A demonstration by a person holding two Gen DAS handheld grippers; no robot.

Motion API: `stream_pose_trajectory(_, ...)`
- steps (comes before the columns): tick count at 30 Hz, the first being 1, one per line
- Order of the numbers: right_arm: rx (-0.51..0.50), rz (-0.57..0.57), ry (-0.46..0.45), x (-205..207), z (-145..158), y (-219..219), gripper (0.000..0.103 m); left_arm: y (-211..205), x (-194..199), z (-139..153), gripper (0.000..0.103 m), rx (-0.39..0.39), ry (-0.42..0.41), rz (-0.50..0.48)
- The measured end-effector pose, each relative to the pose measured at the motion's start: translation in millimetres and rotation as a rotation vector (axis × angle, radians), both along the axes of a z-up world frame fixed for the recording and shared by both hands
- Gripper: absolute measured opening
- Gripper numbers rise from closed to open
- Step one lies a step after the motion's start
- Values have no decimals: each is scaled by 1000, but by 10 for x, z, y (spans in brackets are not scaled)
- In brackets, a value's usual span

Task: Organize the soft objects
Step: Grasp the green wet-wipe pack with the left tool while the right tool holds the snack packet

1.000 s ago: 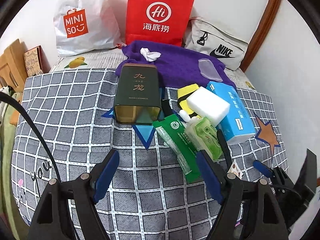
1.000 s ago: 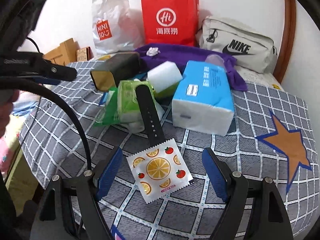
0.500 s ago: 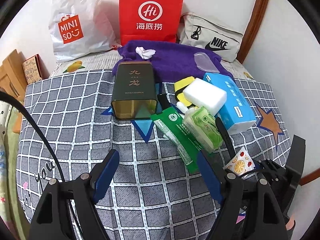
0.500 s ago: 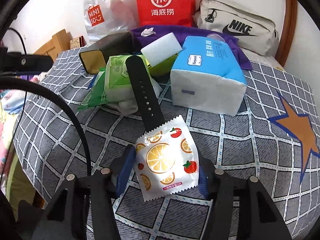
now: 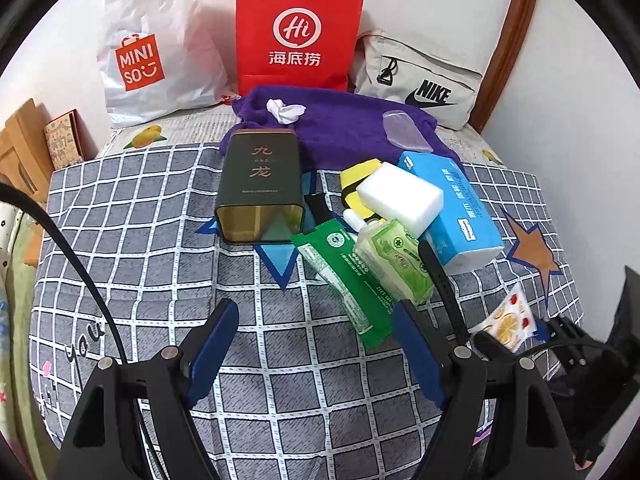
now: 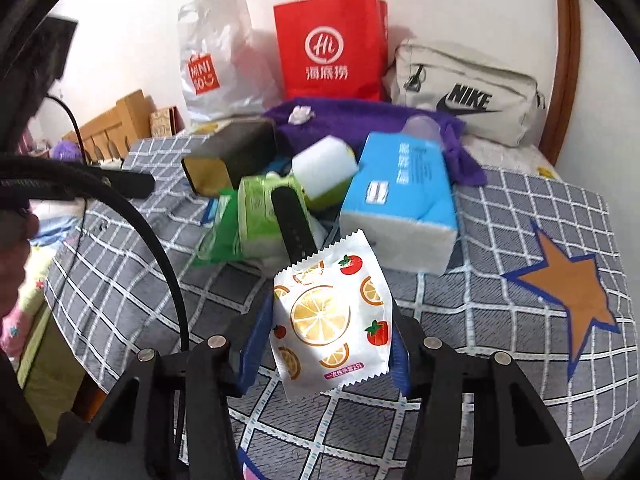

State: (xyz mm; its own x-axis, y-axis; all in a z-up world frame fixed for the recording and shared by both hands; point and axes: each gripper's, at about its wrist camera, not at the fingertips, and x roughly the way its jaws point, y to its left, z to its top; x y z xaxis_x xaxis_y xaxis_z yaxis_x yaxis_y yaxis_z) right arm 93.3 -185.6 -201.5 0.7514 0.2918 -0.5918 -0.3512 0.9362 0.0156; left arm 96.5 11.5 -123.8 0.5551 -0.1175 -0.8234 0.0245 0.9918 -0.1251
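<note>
My right gripper is shut on a white sachet printed with oranges and tomatoes, held a little above the checked bedcover. The same sachet shows at the right of the left wrist view. Behind it lies a pile: a blue tissue pack, a white sponge, a green wipes pack, a black strap and a dark tin. My left gripper stands open over bare cover, nearer than the green packet.
Against the back wall stand a white Miniso bag, a red paper bag and a grey Nike pouch. A purple towel lies before them. Wooden furniture stands left of the bed.
My right gripper's jaws closed on the orange-print sachet and raised it off the cover. The left gripper stayed where it was, open.
</note>
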Motion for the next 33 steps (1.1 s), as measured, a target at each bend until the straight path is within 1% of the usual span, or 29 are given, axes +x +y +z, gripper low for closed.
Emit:
stream_pose_trajectory(4, 21, -24, -16, -29, 107, -80, 52, -23, 40, -67, 78, -13, -15, -1)
stream_pose_trajectory(7, 11, -48, -31, -41, 145, -129, 52, 12, 100, -152, 78, 1, -3, 55)
stream_pose_trajectory(11, 11, -74, -47, -54, 195, -222, 52, 69, 176, -283, 78, -68, 41, 49)
stream_pose_trajectory(13, 13, -81, -52, -60, 208, -265, 52, 76, 207, -358, 78, -75, 69, 57)
stream_pose_trajectory(17, 12, -97, -54, -63, 214, -323, 52, 20, 216, -400, 78, -99, 43, 27)
stream_pose_trajectory(20, 14, -104, -54, -64, 215, -348, 52, -60, 258, -415, 78, -131, 40, -7)
stream_pose_trajectory(23, 12, -106, -54, -59, 219, -370, 52, -142, 314, -443, 78, -135, 39, -25)
stream_pose_trajectory(27, 15, -110, -50, -43, 212, -400, 52, -235, 372, -409, 78, -160, 20, -44)
stream_pose_trajectory(30, 4, -121, -43, -25, 193, -429, 52, -324, 387, -365, 78, -131, 1, -61)
stream_pose_trajectory(33, 2, -131, -44, -20, 190, -477, 52, -414, 349, -332, 78, -147, -13, -100)
